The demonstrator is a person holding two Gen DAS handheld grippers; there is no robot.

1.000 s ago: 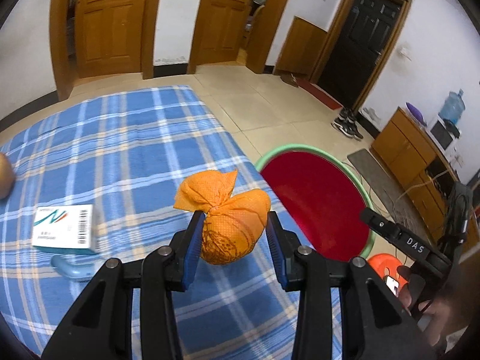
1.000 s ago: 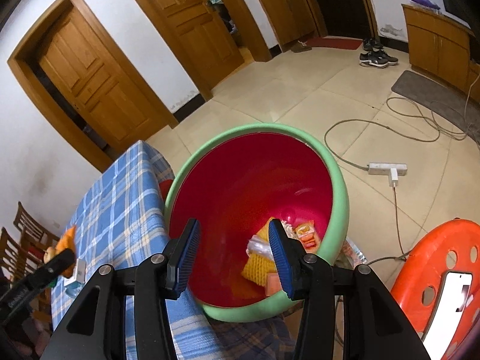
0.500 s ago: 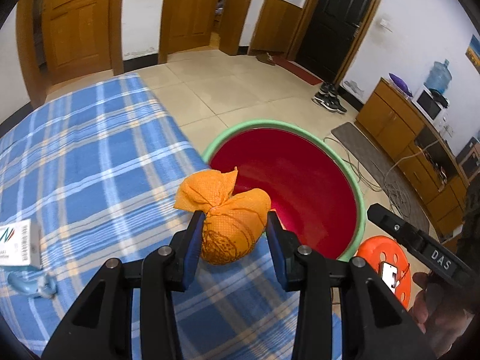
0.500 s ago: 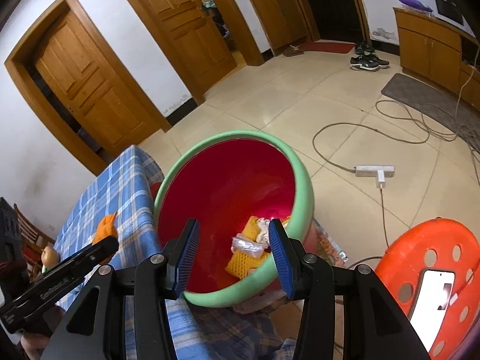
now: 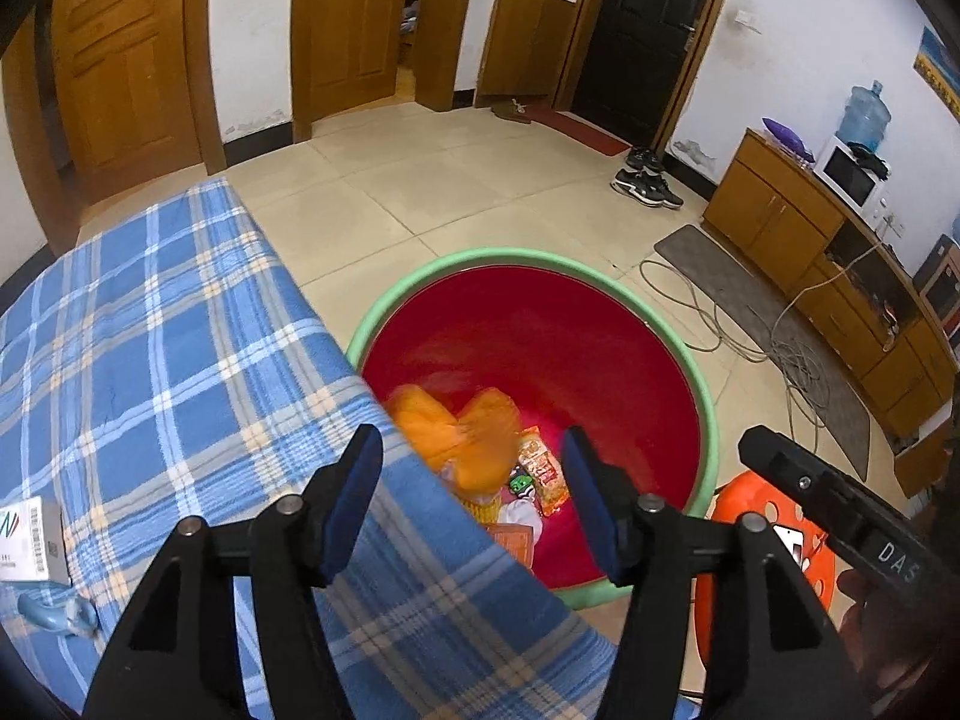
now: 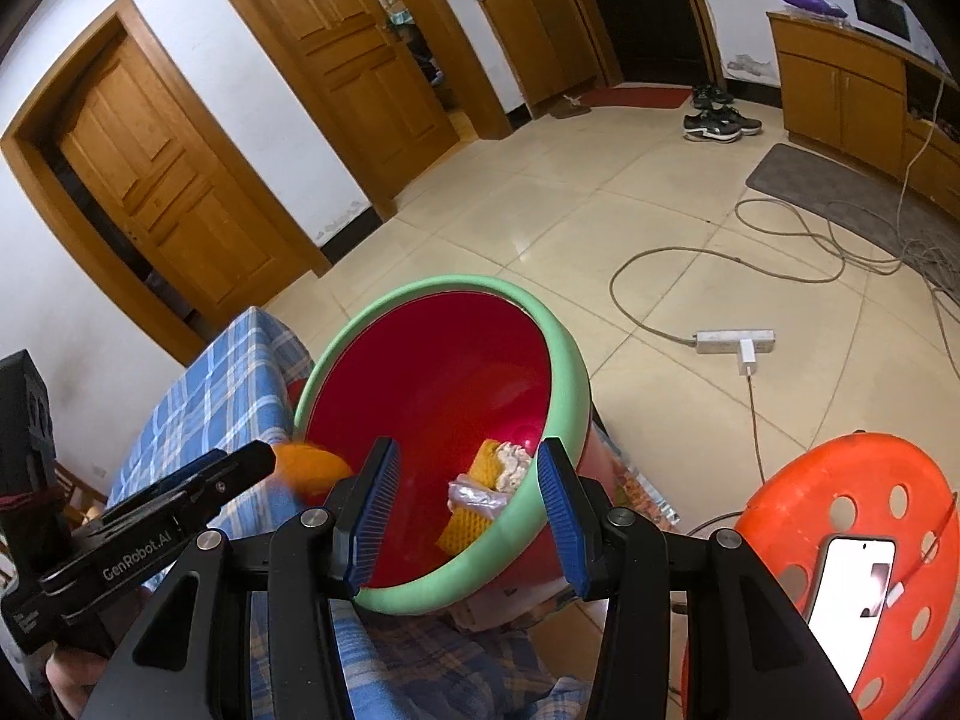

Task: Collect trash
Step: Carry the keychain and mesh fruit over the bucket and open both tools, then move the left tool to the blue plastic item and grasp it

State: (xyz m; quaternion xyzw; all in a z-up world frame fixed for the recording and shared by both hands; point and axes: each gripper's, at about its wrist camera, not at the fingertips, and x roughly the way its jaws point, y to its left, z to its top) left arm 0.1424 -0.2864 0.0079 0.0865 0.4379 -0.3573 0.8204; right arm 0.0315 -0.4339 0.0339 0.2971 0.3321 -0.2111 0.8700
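As left gripper (image 5: 474, 483) opens, orange bag (image 5: 465, 435) over bin rim (image 5: 702, 396)

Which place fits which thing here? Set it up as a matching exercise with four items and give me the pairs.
Things:
1. orange bundle
2. white box
3. phone
4. power strip

Places:
A. on the orange stool
B. on the tiled floor
C. blurred, over the red bin, beyond the open fingers
D. on the blue checked cloth

Pairs: 1-C, 2-D, 3-A, 4-B
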